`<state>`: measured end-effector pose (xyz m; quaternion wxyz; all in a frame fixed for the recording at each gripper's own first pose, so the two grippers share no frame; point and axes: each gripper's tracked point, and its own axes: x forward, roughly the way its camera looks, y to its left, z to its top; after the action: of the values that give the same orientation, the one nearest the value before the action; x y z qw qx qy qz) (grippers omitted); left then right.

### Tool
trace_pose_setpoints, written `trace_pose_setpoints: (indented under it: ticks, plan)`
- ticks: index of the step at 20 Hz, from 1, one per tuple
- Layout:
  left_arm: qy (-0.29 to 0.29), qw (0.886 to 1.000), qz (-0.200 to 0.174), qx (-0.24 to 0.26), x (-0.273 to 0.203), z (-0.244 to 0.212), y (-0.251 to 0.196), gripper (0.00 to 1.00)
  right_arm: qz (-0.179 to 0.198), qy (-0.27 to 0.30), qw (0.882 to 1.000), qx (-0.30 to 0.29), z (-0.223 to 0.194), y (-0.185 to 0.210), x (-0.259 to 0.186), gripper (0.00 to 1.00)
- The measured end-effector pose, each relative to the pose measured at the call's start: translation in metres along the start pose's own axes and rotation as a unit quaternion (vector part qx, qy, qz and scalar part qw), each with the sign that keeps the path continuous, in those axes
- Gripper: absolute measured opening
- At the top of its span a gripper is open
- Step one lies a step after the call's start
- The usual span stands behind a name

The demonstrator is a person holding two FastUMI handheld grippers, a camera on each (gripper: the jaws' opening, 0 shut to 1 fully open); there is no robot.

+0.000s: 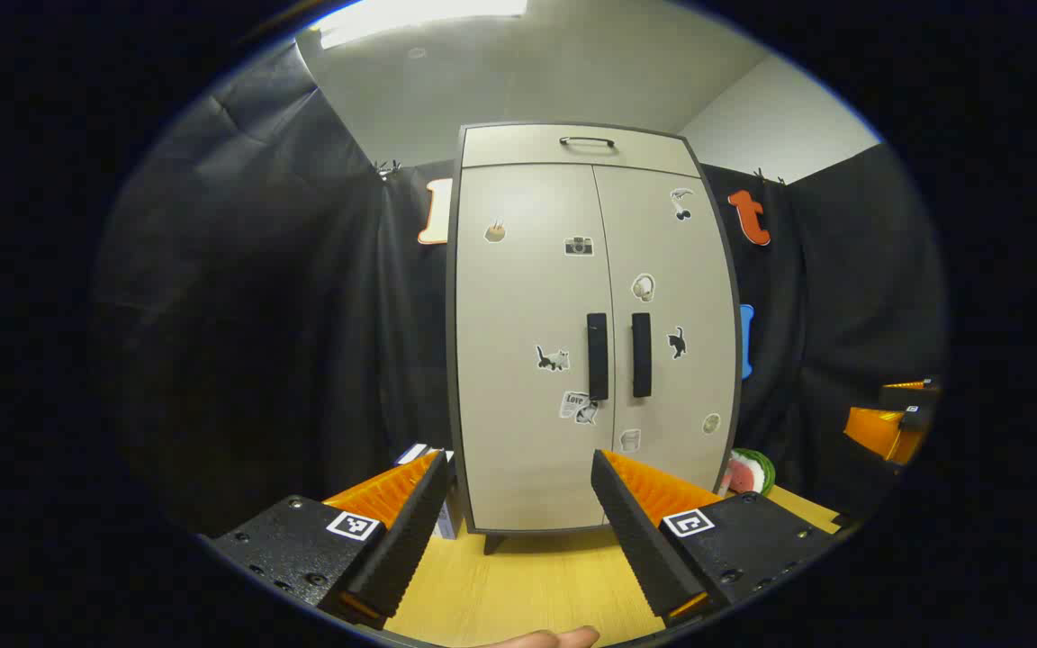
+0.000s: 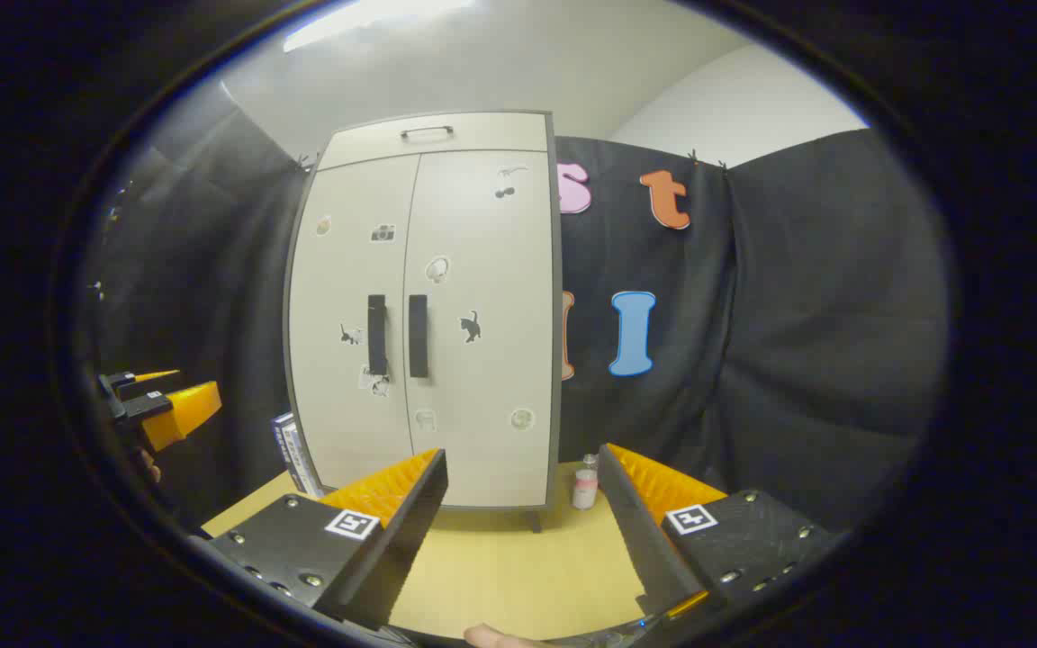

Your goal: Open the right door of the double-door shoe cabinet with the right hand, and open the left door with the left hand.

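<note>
Left gripper (image 1: 514, 504): jaws wide, holding nothing, above the tabletop (image 1: 527, 585). Straight ahead beyond the jaws, shoe cabinet (image 1: 590, 324), both doors shut; left door handle (image 1: 597, 356) and right door handle (image 1: 641, 355) side by side. Right gripper (image 2: 523, 499): jaws wide, holding nothing; cabinet ahead, left of the jaws; small bottle (image 2: 585, 484) between them, farther off.

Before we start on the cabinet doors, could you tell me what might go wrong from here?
1. The two door handles sit close together at the centre seam, so the right gripper and left gripper, both open, may crowd each other there.
2. A small bottle stands on the table by the cabinet's right corner; the swinging right door could knock it over.
3. The cabinet stands on small feet, so a hard pull may shift it.
</note>
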<state>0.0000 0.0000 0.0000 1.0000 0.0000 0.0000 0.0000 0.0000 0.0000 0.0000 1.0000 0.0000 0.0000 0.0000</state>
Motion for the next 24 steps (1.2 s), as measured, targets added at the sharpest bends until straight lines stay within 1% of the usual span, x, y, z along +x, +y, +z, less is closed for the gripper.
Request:
trace_pose_setpoints:
  ticks: [1,2,5,6,7,8,10,11,15,17,19,21,24]
  plan:
    - [-0.002,1.000,-0.002,0.003,-0.001,0.002,0.001,0.99,-0.001,-0.002,1.000,-0.003,0.000,0.002,0.000,0.98]
    - [-0.006,1.000,-0.001,0.006,-0.002,0.003,0.001,0.99,0.000,-0.002,1.000,-0.003,-0.001,0.002,-0.001,1.00]
    - [-0.013,1.000,0.003,0.003,-0.006,0.006,0.004,0.99,0.005,0.000,1.000,-0.002,-0.004,0.006,-0.001,1.00]
    - [-0.017,1.000,0.006,0.001,-0.007,0.007,0.007,0.99,0.006,0.000,1.000,-0.002,-0.005,0.006,-0.001,0.97]
    - [-0.019,1.000,0.010,0.000,-0.007,0.008,0.009,0.99,0.007,0.001,1.000,-0.001,-0.006,0.007,-0.001,0.97]
    - [-0.021,1.000,0.013,-0.001,-0.008,0.009,0.012,0.99,0.008,0.001,1.000,0.000,-0.007,0.008,0.000,1.00]
    - [-0.026,1.000,0.017,0.001,-0.009,0.010,0.014,1.00,0.008,0.001,1.000,0.001,-0.008,0.008,0.001,1.00]
    - [-0.030,0.999,0.016,0.001,-0.008,0.011,0.013,0.99,0.007,0.000,1.000,0.001,-0.008,0.007,0.001,1.00]
    - [-0.031,1.000,0.000,-0.003,-0.008,0.009,0.005,0.99,0.004,-0.001,1.000,0.004,-0.011,0.003,0.006,1.00]
    - [-0.034,0.999,0.000,0.002,-0.006,0.010,0.006,0.99,0.003,-0.002,1.000,0.007,-0.012,0.004,0.010,1.00]
    - [-0.037,0.999,-0.007,0.003,-0.003,0.011,0.001,0.99,0.008,0.000,1.000,0.015,-0.011,0.005,0.022,1.00]
    - [-0.036,0.999,-0.017,0.001,0.002,0.010,-0.003,0.99,0.021,0.003,0.999,0.035,-0.012,0.015,0.044,1.00]
    - [-0.030,0.999,-0.025,-0.002,0.009,0.007,-0.002,0.99,0.022,0.012,0.999,0.047,-0.009,0.022,0.076,1.00]
